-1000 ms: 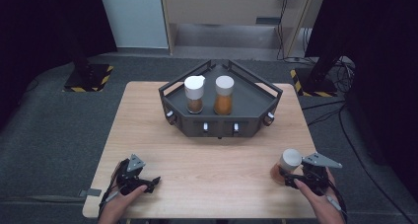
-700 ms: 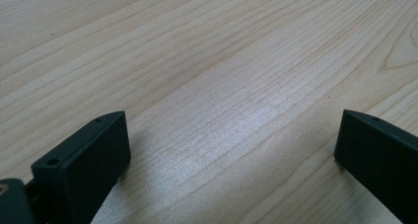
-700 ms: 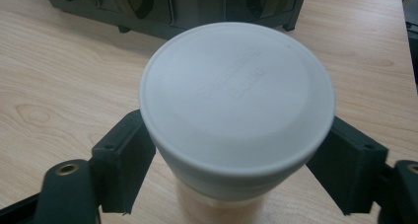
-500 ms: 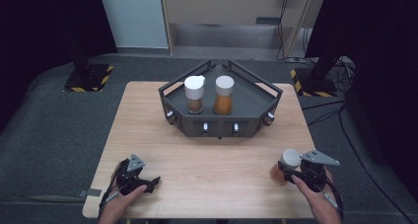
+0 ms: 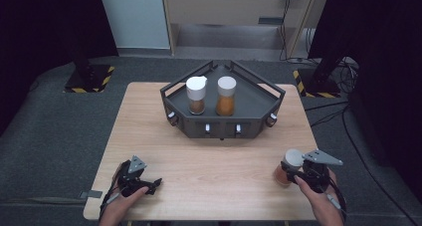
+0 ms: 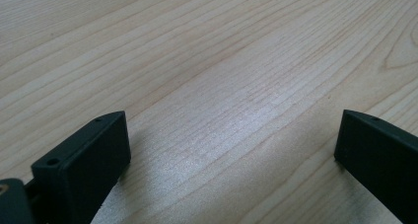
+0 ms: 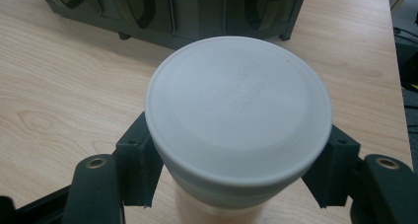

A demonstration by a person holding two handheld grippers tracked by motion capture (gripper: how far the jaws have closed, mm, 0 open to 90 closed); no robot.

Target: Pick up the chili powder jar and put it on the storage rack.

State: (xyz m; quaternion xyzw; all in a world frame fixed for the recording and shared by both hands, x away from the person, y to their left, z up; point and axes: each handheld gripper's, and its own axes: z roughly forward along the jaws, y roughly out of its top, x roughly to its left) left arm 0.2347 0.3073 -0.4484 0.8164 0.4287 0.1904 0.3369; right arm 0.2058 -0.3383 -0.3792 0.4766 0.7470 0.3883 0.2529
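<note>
At the near right corner of a pale wooden table point(image 5: 214, 156), the right gripper point(image 5: 297, 172) has just been closing and now clamps a white-capped spice jar point(image 5: 288, 166), its two black jaws pressed against opposite sides of the body just under the lid point(image 7: 239, 108). The jar stands upright on the wood, well apart from the dark angular rack point(image 5: 222, 117) at mid-table, where two more jars sit side by side: a white-lidded one with brown contents point(image 5: 196, 94) and another with orange contents point(image 5: 225, 95).

The held jar looks small and light, a rigid clear container part-filled with orange-brown powder. Its smooth, round wall is likely slippery, so a hold just below the broad cap seems the sensible one: the lid's overhang would stop the jar sliding down through the jaws. It appears stiff enough to bear a firm squeeze, though a tilt could shift the powder inside, and whether the cap is screwed tight cannot be told.

The left gripper point(image 5: 150, 184) rests at the near left edge of the table, jaws spread wide with nothing but bare wood grain between them.

The tabletop is flat, matte and lightly grained, giving the jar a steady footing. Around it lies grey carpet point(image 5: 54, 131); black curtains darken both sides of the room, yellow-and-black striped stand bases point(image 5: 89, 79) flank the table, and cables point(image 5: 328, 119) trail across the floor at the right.
</note>
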